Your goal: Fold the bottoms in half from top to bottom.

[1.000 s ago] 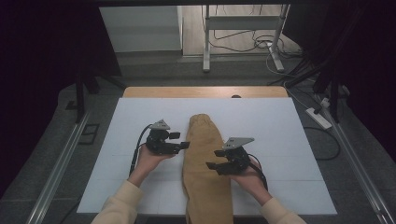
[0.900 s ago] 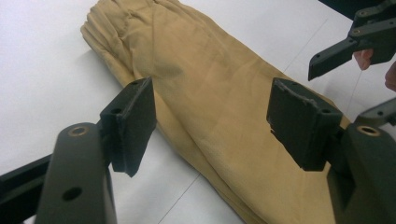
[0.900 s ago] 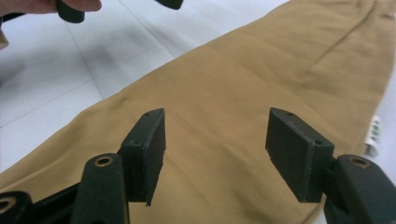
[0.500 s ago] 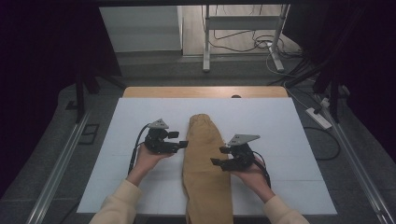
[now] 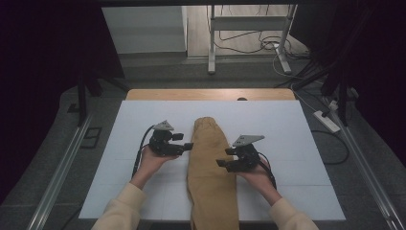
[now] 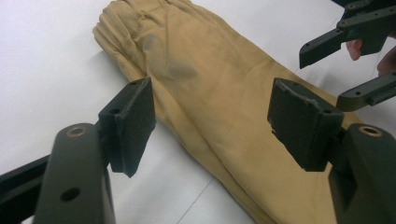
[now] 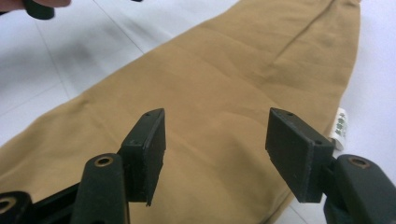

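fingers (image 6: 133, 123) apart, tan trousers (image 5: 210, 163) between grippers

Table (image 5: 143, 112): wooden top, visible as a tan strip along the far edge at upper centre of the high view. White sheet (image 5: 297, 143) covers nearly all of it, faint seam lines crossing. Tan folded garment (image 5: 210, 167) lies flat on the sheet at centre frame, lengthwise, gathered end farthest from the camera, near end running over the sheet's lower edge. Small white label (image 7: 340, 122) at its edge.
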Demonstrator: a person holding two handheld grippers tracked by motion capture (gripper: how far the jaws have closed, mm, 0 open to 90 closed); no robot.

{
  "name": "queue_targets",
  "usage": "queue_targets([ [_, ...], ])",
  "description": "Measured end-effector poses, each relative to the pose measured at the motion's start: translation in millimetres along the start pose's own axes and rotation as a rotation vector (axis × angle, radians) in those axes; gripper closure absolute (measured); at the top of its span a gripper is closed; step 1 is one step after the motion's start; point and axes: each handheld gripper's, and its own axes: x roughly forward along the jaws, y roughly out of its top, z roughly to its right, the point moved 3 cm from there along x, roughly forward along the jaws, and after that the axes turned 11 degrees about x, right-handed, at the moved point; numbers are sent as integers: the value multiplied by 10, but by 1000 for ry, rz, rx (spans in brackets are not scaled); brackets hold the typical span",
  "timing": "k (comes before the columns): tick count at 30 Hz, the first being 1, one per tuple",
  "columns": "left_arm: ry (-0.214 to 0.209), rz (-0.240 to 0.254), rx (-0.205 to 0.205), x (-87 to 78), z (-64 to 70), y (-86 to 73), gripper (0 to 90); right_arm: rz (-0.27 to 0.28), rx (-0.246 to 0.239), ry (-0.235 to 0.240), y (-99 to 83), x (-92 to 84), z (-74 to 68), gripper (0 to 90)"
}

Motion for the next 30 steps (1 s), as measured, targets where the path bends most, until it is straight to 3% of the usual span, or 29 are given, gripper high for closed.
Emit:
queue_targets([
  [11,26,-26,-14,89,-99,16,307,11,23,-10,106,114,154,389],
  [14,29,-34,-19,147,-127,40,302,-9,19,-31,144,166,210,388],
  [19,27,-62,-24,250,-175,55,291,-2,54,-42,221,220,322,391],
  [30,44,-57,-49,362,-338,216,288,-1,82,-78,462,343,459,394],
])
